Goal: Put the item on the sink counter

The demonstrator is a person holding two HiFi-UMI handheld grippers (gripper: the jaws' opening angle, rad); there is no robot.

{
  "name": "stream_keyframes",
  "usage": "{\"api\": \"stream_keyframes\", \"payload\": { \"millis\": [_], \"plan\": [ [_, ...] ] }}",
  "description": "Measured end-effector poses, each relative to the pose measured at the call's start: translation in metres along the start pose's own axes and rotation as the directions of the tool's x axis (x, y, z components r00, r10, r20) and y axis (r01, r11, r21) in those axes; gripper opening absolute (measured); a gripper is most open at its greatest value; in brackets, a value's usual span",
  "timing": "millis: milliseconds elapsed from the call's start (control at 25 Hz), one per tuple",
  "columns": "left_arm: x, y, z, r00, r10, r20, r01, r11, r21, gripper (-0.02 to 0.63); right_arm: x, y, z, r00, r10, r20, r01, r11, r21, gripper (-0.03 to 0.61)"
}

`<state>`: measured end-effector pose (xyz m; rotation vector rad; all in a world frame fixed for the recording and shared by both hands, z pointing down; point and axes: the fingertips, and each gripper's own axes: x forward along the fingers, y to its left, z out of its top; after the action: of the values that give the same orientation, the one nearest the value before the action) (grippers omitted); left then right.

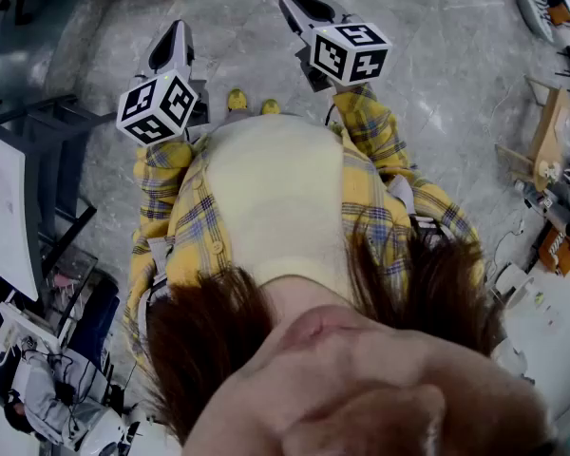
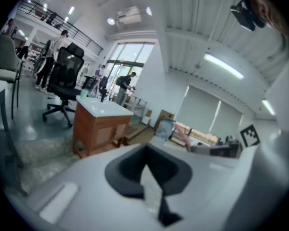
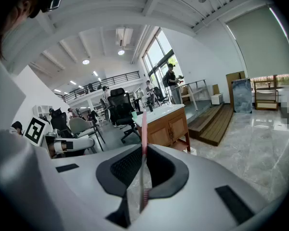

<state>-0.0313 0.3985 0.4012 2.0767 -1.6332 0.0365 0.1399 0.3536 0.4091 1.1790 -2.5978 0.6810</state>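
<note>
Your right gripper (image 3: 143,153) has its dark jaws clenched on a thin, flat pink plastic stick (image 3: 143,126). The stick stands upright and edge-on, with a ribbed stretch low down; what kind of item it is cannot be told. Your left gripper (image 2: 145,154) has its jaws pressed together on nothing. You hold both grippers out in front of your chest, above the grey marbled floor (image 1: 437,55), which reads as a carrying posture that keeps the stick clear of your body. The wooden sink cabinet with a white countertop (image 3: 166,117) stands well apart, across the floor, with a black office chair (image 3: 120,105) beyond it. The item is not yet on the counter, so you likely need to walk over first.
</note>
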Motion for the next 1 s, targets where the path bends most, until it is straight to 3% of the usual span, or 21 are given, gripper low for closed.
{"api": "stream_keyframes", "payload": {
  "millis": [360,1000],
  "plan": [
    [-0.001,-0.006,0.002,1.0,-0.003,0.009,0.003,1.0,0.001,0.005,-0.005,-0.004,0.005,1.0,-0.012,0.005,0.012,1.0,-0.016,0.038],
    [0.005,0.036,0.022,1.0,-0.023,0.018,0.024,1.0,-0.005,0.005,0.031,0.008,0.018,0.998,-0.052,0.018,0.052,0.999,-0.006,0.038]
  ]
}}
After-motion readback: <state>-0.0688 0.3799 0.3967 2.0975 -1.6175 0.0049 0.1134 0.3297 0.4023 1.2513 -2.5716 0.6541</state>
